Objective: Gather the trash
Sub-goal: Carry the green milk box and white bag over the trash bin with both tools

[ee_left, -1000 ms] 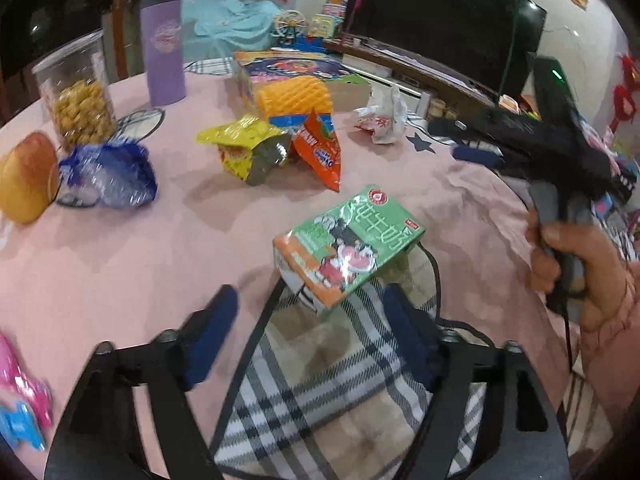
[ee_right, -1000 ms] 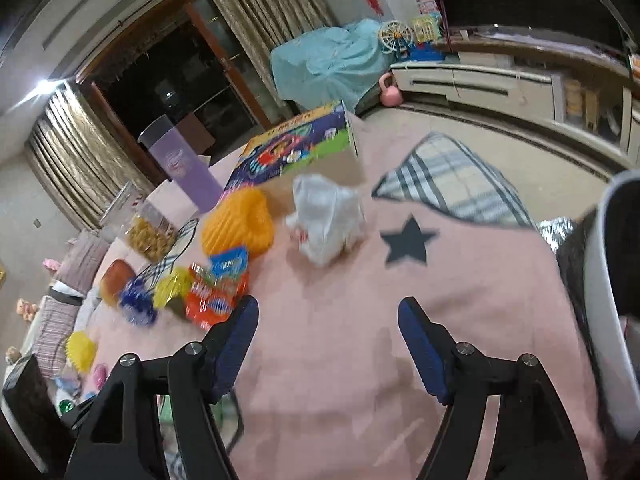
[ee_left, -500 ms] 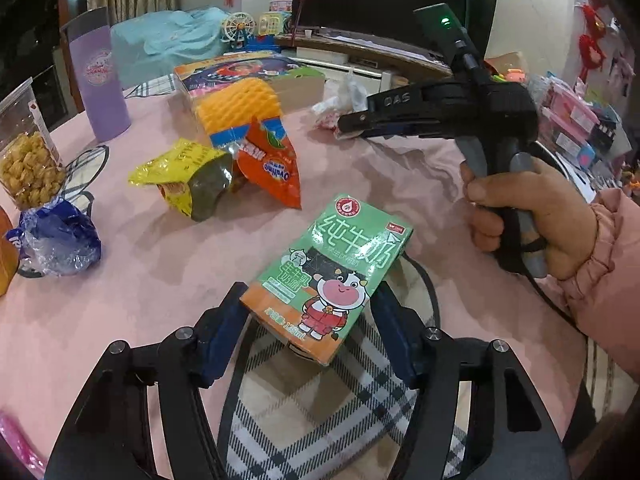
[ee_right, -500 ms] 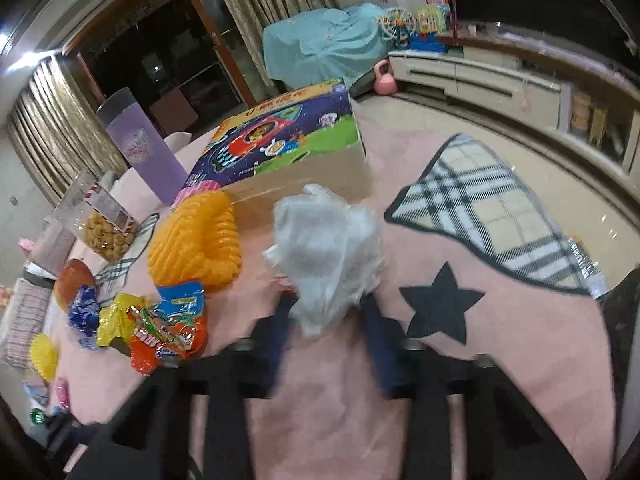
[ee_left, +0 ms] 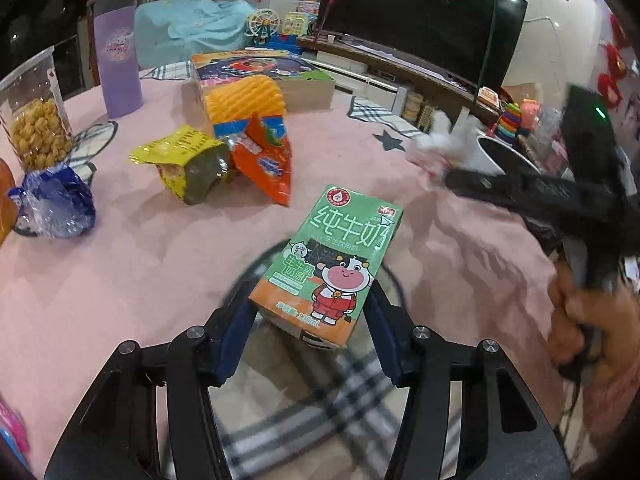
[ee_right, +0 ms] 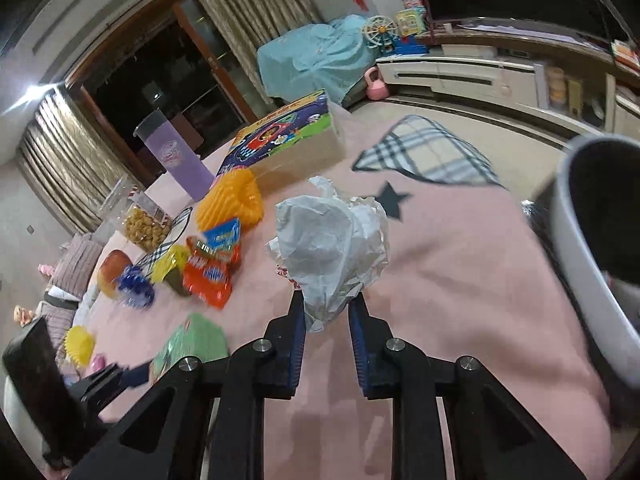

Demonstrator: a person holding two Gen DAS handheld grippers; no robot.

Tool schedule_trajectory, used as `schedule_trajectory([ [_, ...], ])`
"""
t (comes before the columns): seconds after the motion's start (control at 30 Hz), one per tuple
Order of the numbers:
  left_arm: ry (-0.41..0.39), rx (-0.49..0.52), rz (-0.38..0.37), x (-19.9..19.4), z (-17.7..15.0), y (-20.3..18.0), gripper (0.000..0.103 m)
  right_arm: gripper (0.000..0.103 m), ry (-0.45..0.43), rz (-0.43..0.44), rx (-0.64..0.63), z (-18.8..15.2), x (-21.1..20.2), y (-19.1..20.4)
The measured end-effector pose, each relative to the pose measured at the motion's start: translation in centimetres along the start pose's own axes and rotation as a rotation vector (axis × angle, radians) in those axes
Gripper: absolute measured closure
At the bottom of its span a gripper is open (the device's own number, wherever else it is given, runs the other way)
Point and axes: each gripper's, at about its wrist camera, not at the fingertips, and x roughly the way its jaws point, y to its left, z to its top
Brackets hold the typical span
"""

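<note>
My left gripper (ee_left: 308, 312) is shut on a green milk carton (ee_left: 332, 260) and holds it over the pink tablecloth. My right gripper (ee_right: 326, 312) is shut on a crumpled white paper wad (ee_right: 332, 248), lifted off the table; it also shows blurred in the left wrist view (ee_left: 444, 148). A white bin (ee_right: 592, 264) with a dark inside stands at the right table edge, close to the wad. An orange snack bag (ee_left: 268, 164), a yellow-green wrapper (ee_left: 188, 164) and a blue wrapper (ee_left: 56, 200) lie on the table.
A puzzle box (ee_left: 260, 76), an orange foam net (ee_left: 244, 100), a purple tumbler (ee_left: 118, 52) and a snack jar (ee_left: 34, 116) stand at the back. A plaid mat (ee_left: 344, 396) lies under my left gripper. The table edge is to the right.
My left gripper closed on the milk carton and lifted it. My right gripper closed on the paper wad and carried it right toward the white bin.
</note>
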Motion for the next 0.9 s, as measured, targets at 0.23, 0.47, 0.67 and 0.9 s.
schedule_trajectory([
  [0.23,-0.008,-0.011,-0.025,0.0,-0.3,-3.7,0.050,0.082,-0.018,-0.007,0.031,-2.7,-4.5,-1.8],
  [0.47,-0.017,0.004,-0.039,-0.1,-0.3,-7.8,0.050,0.082,-0.037,-0.004,0.048,-3.9,-7.6,-3.8],
  [0.67,-0.021,0.013,-0.045,0.1,0.2,-10.5,0.050,0.082,-0.058,0.000,0.061,-4.3,-9.3,-5.2],
  [0.9,-0.018,0.047,-0.053,0.6,0.9,-13.1,0.050,0.082,-0.079,-0.003,0.076,-4.4,-10.8,-7.1],
])
